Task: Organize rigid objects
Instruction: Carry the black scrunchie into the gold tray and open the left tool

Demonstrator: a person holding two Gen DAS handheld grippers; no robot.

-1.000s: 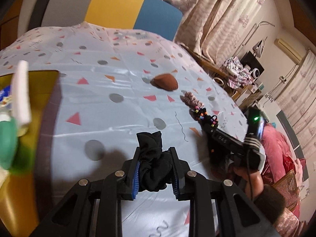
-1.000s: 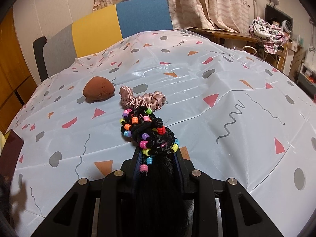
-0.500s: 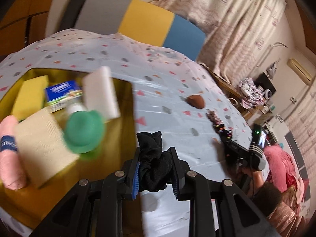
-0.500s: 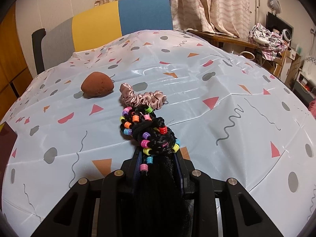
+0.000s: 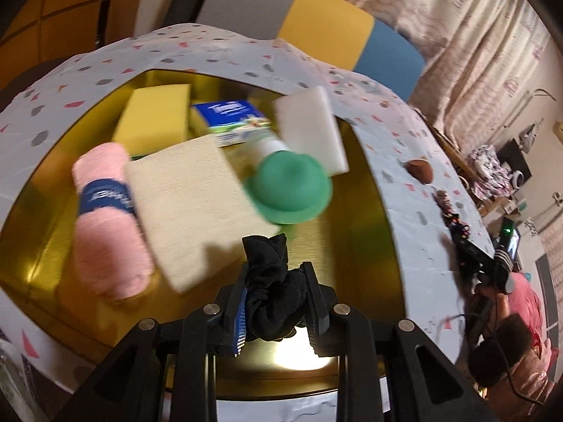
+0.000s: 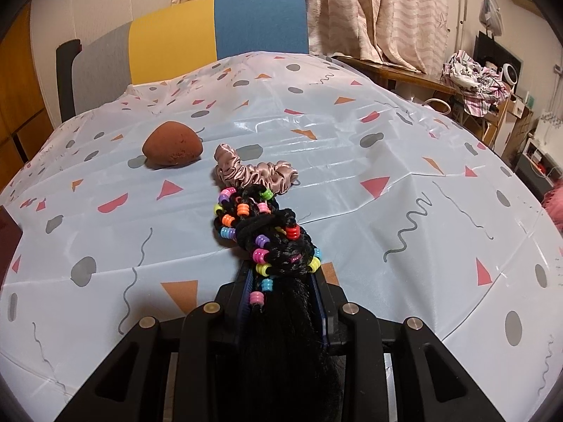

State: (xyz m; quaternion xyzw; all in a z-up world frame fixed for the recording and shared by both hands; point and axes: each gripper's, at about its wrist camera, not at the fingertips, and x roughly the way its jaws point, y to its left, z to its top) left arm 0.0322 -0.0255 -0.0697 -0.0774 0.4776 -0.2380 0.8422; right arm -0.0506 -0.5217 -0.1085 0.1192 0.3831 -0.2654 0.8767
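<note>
black scrunchie [image 5: 272, 295] sits pinched between the narrow jaws of the left gripper [image 5: 274, 302], bunched up with a loose end poking forward past the fingertips. it hangs over the near, bare part of the gold tray [image 5: 359, 239], so the spot for it lies straight below and slightly ahead of the gripper; my guess is the coming move is only a short lowering and a release onto that open gold floor, with no reach across needed. the bundle has no real long axis, so its turn matters little.

further into the tray, ahead and to the left, lie a cream cloth [image 5: 190, 207], a pink rolled towel [image 5: 109, 221] with a dark blue band whose white lettering is too blurred to read, a green cap [image 5: 292, 190], a white block [image 5: 313, 130], a yellow sponge [image 5: 155, 116] and a blue and white box [image 5: 232, 116] whose white wording cannot be made out.

the right gripper [image 6: 281, 299] is well off to the right over the patterned tabletop [image 6: 387, 190], closed tight on a black beaded braid [image 6: 267, 239] strung with coloured beads. just past the braid's tip lies a pink satin scrunchie [image 6: 253, 172], and near that a brown sponge [image 6: 172, 144]. the left hand is clearly the nearer one to the tray.
</note>
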